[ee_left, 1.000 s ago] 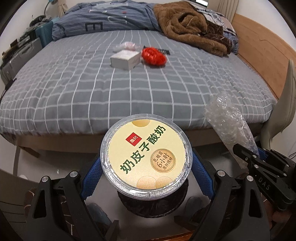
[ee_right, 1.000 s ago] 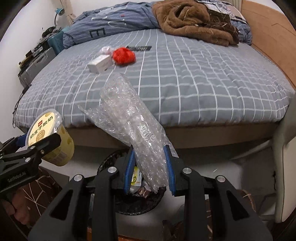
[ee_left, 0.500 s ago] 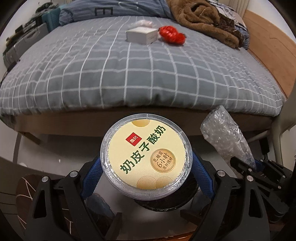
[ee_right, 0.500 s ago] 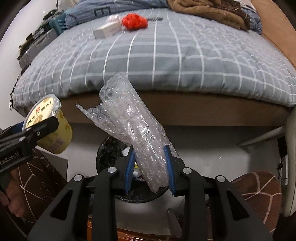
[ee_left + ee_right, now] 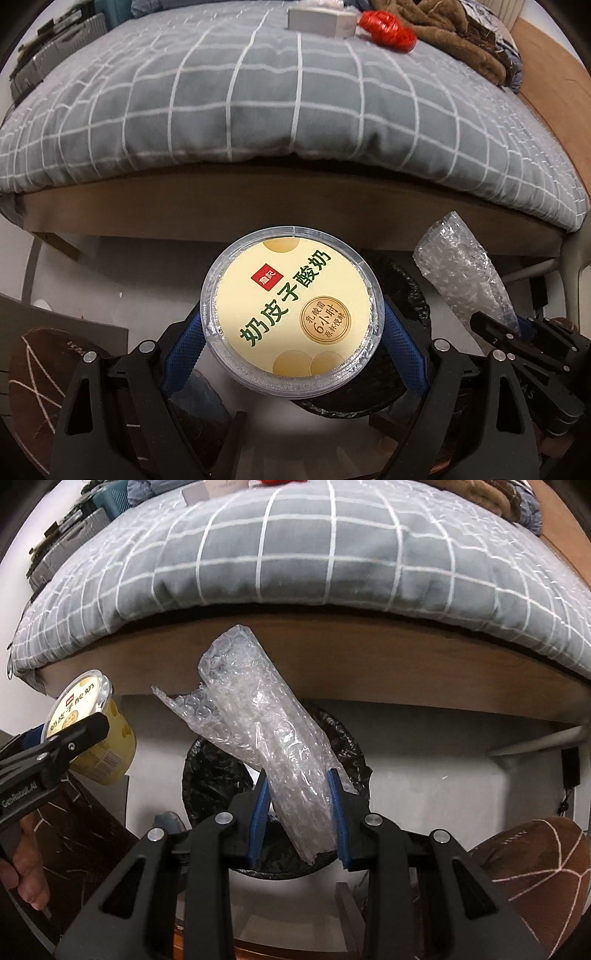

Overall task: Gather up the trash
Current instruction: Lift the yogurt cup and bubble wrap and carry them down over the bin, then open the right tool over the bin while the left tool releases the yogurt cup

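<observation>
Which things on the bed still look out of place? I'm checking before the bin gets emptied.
Two: a white box and a crumpled red wrapper lie loose on the far side of the grey checked cover. Nothing looks spilled.

The yogurt cup (image 5: 290,314) lid reads "奶皮子酸奶", its gold seal "6小时"; the left gripper (image 5: 55,753) body shows "GenRobot.AI"
</observation>
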Tool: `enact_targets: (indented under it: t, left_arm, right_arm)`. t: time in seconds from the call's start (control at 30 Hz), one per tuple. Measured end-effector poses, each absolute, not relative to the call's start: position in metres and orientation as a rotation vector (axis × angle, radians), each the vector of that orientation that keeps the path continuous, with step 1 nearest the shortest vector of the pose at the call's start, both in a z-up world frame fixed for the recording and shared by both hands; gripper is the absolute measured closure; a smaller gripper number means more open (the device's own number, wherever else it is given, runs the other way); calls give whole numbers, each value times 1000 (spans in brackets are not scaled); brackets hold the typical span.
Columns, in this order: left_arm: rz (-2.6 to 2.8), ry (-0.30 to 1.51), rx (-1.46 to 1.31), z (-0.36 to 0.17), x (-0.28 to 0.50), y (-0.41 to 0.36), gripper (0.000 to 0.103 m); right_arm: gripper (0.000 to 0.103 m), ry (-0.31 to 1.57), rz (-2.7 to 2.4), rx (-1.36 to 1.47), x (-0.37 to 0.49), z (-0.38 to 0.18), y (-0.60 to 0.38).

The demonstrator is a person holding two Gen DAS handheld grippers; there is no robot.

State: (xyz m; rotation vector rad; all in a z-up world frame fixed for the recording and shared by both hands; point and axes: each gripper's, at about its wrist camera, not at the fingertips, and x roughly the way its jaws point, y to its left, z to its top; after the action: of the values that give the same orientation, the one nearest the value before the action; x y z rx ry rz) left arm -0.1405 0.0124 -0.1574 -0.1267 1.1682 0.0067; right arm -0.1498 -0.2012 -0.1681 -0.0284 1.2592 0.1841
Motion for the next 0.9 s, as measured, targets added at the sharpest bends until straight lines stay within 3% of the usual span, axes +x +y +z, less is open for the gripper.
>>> enact_targets:
  t: [0.6,0.77,0.9]
  left_arm:
    - [15,1238,-133,-202,-125,21,17]
    - [14,1236,-129,-207,-126,22,17]
    - [5,1236,-125,-208,-125,13,17]
  right_arm:
    - [71,1344,235,-49,-131,-210,-183]
    - [59,1332,248,-61,-131,-208,-179]
    - [38,1288,225,-60,-130,-198,-186]
